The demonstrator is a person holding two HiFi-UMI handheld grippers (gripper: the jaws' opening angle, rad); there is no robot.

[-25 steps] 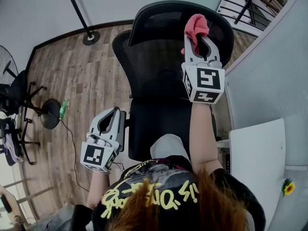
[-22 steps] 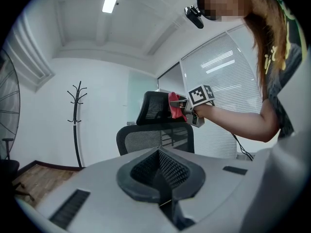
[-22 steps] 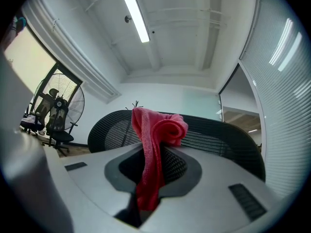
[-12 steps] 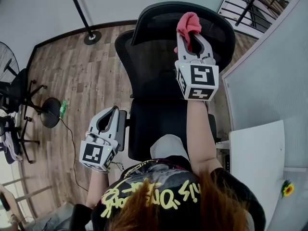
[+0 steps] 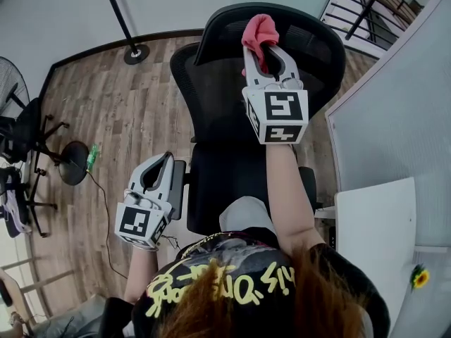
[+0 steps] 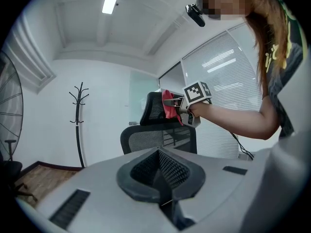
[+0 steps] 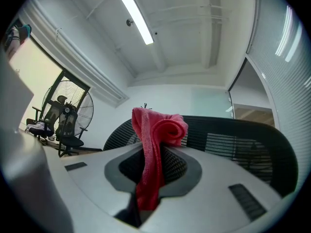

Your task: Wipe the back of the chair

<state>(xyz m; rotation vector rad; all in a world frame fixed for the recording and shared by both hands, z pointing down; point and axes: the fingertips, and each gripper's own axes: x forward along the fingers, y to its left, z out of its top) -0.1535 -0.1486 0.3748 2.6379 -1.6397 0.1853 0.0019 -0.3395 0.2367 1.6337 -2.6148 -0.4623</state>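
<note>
- Head view: the right gripper (image 5: 262,48) is raised to the upper chair back (image 5: 218,97). It holds a red cloth (image 5: 259,28) at the mesh near the top rim. The left gripper (image 5: 166,164) hangs low beside the seat.
- Left gripper view: its jaws are together with nothing between them.
- Right gripper view: its jaws are clamped on the cloth, which folds over their tips, and the chair's rim is just behind.
- The wiping appears to be under way near the top. The next move calls for sweeping across and down the mesh with steady contact.
</note>
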